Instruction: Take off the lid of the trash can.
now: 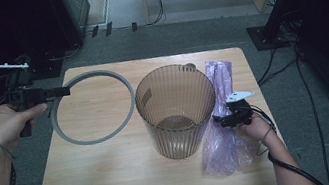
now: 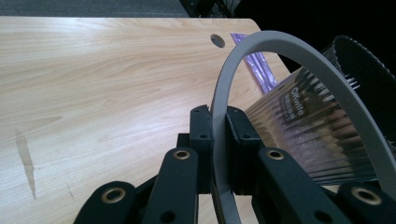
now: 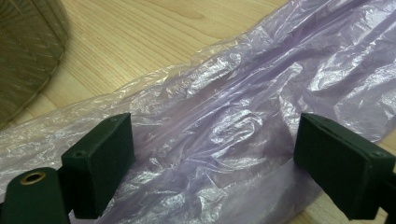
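The flat grey plastic ring sits over the left half of the pale wooden table, its left rim pinched in your left gripper. Just right of it stands the ribbed, smoky translucent bin. Beyond that, your right gripper hovers wide apart over the crinkled purple plastic bag.

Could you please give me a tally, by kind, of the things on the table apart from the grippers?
Grey ring, held at its rim: 1
Ribbed see-through bin, upright: 1
Purple plastic bag, lying flat: 1
Total: 3
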